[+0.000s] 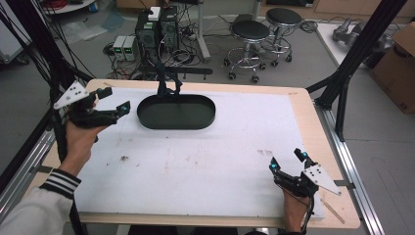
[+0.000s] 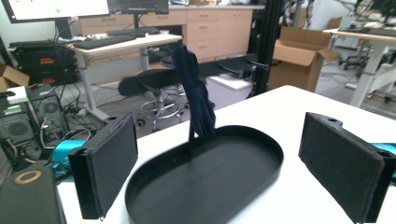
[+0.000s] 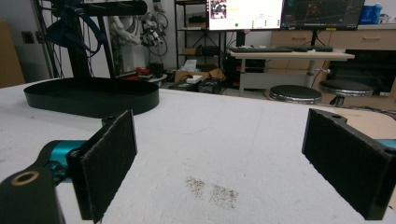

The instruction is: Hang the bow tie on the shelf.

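A black oval tray lies on the white table top at the back centre. A thin post rises from the tray's far rim, with a dark blue cloth draped over it. My left gripper hovers just left of the tray, open, with nothing between its pads. In the left gripper view the tray and the hanging cloth lie straight ahead between the jaws. My right gripper rests near the front right corner, open and empty. From there the tray is far off to the left.
The white mat has small dark smudges in front of the right gripper. Black frame posts stand at the table's right and left sides. Stools and computer cases stand on the floor beyond the far edge.
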`<action>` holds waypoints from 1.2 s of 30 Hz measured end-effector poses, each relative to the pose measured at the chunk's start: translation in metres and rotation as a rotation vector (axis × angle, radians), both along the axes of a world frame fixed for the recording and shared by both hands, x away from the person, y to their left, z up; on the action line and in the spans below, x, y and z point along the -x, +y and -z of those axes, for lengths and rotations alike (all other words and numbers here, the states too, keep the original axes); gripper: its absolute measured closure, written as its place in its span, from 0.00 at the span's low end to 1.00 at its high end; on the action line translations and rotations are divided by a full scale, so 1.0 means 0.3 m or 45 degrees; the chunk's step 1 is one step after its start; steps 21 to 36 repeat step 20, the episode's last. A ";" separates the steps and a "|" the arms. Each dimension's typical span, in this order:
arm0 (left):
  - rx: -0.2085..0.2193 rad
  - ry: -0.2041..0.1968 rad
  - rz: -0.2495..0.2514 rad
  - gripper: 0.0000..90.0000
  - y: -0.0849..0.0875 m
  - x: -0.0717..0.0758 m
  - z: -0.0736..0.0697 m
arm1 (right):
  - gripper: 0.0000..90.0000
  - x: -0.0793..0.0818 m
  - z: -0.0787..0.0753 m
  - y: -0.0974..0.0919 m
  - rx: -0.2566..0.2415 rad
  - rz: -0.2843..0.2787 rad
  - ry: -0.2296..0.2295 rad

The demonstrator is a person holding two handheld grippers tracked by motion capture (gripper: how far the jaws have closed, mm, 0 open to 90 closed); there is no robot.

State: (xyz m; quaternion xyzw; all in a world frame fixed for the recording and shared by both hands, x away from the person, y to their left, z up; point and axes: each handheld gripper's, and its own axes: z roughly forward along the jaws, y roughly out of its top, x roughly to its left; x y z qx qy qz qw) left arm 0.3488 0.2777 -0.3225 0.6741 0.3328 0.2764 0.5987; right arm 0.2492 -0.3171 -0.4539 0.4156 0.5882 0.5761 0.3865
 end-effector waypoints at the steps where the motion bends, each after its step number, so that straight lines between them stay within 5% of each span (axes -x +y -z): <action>1: 0.005 0.013 0.014 0.14 0.008 0.015 0.025 | 0.10 0.000 0.000 0.000 0.001 0.001 0.000; 4: 0.041 0.019 0.033 0.13 0.032 0.064 0.105 | 0.10 0.000 0.000 0.000 -0.001 0.001 0.006; 8: 0.072 -0.073 0.000 0.13 0.056 0.130 0.209 | 0.10 -0.001 0.000 0.001 0.004 0.002 0.007; 13: 0.090 -0.118 -0.010 0.13 0.063 0.182 0.301 | 0.10 -0.002 -0.001 0.000 0.012 0.002 0.000; 20: 0.102 -0.105 0.016 0.13 0.054 0.215 0.401 | 0.10 0.000 0.000 0.002 0.009 0.002 0.001; 36: 0.102 -0.105 0.016 0.13 0.054 0.215 0.401 | 0.10 0.000 0.000 0.002 0.009 0.002 0.001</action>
